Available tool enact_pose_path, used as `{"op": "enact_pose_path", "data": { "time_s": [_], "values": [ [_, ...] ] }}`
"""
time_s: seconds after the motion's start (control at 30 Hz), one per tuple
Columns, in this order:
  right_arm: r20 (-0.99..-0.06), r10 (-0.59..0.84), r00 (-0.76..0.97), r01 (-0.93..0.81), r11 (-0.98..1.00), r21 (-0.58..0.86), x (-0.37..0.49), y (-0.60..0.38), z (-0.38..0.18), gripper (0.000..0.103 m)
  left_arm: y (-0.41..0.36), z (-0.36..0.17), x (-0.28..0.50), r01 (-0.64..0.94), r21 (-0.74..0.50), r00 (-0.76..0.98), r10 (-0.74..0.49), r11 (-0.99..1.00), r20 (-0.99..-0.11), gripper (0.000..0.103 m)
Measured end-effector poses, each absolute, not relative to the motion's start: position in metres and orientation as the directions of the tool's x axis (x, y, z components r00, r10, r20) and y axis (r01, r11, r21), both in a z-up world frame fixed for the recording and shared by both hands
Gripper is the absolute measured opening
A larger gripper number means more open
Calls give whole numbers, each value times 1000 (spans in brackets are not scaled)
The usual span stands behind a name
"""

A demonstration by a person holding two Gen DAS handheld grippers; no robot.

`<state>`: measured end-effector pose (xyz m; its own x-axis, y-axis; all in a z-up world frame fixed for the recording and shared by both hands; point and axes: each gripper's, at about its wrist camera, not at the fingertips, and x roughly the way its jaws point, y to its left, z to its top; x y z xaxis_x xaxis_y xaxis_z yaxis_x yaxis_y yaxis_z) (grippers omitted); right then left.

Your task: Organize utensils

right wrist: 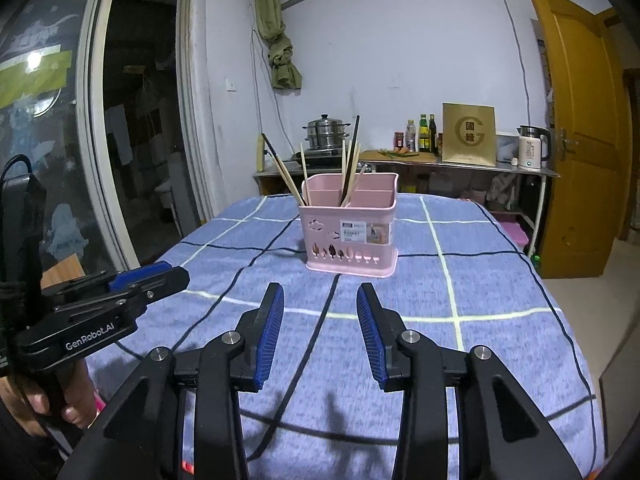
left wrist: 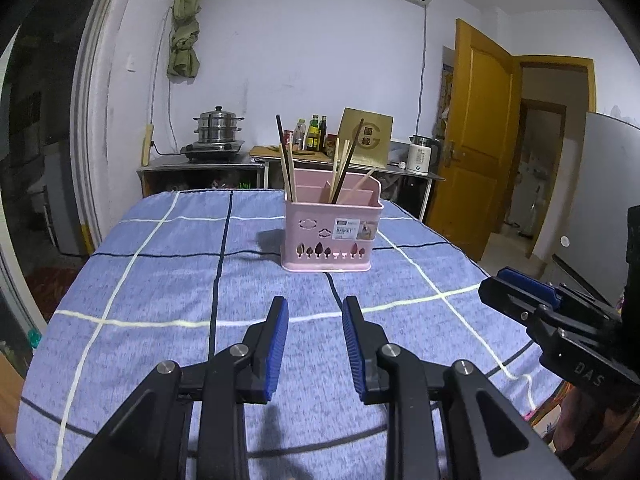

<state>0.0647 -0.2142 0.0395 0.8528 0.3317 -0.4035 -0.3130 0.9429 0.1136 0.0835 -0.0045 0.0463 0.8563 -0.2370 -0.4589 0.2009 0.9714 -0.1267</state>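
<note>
Left wrist view: a pink basket stands on the blue checked surface, chopsticks upright in its compartments. The left gripper has its fingers released, empty. Right wrist view: the right gripper likewise parted, holding nothing, the basket ahead.

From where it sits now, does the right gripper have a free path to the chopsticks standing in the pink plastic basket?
Probably yes. The right gripper is open and empty, and only bare blue checked cloth lies between it and the pink plastic basket. The chopsticks stick up above its rim.
</note>
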Motion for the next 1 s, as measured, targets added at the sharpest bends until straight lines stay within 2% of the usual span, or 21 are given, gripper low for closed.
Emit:
{"op": "enact_pose_path", "data": {
  "time_s": [1.0],
  "values": [
    [-430, 294, 854, -281, 955, 96, 55, -217, 23, 39, -11, 24, 77, 182, -113, 840, -214, 977, -498, 28]
  ]
}}
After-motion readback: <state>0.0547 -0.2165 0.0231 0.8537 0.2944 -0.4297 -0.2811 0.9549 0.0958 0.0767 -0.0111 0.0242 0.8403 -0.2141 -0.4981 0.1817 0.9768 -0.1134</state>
